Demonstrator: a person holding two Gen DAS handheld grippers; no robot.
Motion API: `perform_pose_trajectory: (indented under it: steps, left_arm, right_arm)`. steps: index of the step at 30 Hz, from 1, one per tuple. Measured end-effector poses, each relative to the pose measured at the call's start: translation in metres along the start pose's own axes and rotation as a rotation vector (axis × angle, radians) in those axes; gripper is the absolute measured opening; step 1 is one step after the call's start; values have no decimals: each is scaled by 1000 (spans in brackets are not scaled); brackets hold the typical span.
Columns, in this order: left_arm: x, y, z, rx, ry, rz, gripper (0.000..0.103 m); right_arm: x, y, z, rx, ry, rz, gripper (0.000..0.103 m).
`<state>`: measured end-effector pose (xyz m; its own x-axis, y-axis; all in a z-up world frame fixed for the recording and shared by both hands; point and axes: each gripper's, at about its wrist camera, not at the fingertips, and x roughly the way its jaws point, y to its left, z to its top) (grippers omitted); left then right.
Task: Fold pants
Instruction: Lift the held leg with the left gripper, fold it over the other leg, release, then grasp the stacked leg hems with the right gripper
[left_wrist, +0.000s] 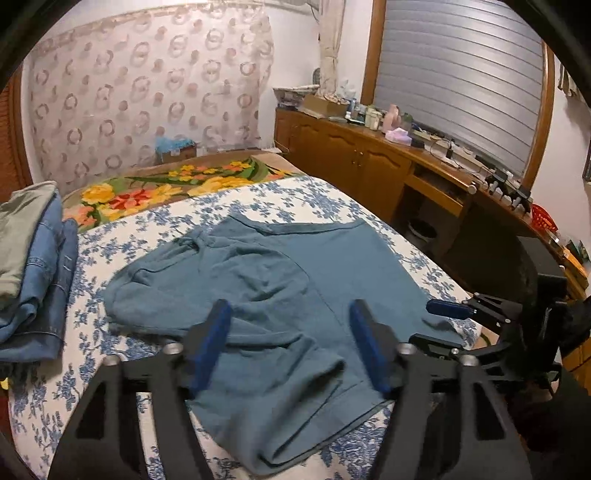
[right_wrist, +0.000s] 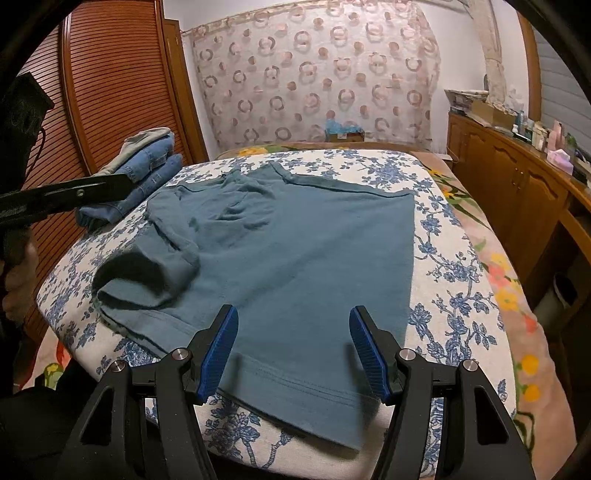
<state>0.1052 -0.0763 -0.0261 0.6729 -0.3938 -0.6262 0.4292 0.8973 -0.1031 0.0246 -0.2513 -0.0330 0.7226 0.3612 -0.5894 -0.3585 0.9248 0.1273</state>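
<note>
Teal pants (right_wrist: 295, 258) lie partly folded on the floral sheet (right_wrist: 454, 266), one leg doubled over, further folds remaining; left gripper (left_wrist: 291, 347) and right gripper (right_wrist: 293, 350) both gape, empty.

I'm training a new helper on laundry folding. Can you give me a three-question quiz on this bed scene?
1. True or false: the teal pants lie spread on the blue-flowered sheet.
2. What sits at the far left corner of the bed? A) pile of folded clothes B) pillow C) basket
3. Is either the left gripper or the right gripper clamped on cloth?

Key
1. True.
2. A, the pile of folded clothes.
3. No; both stand open above the pants.
</note>
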Motion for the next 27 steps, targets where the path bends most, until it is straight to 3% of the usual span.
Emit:
perform_pose_trajectory:
  steps: [9,21,25,27]
  left_arm:
    - [2,24,-27,-34,44,67,76]
    - [8,51,-65,-109,102,88,76]
    - [8,54,-71,-127,108,88,76]
    - [8,55,-73,-129,109,87,76]
  right_arm:
    - [8,14,7,-29,-12,35,65]
    - [39,43,16,-101,18,129,65]
    - [57,52,22,-134,46,156,53]
    - [66,57,23,-157,62,163,40]
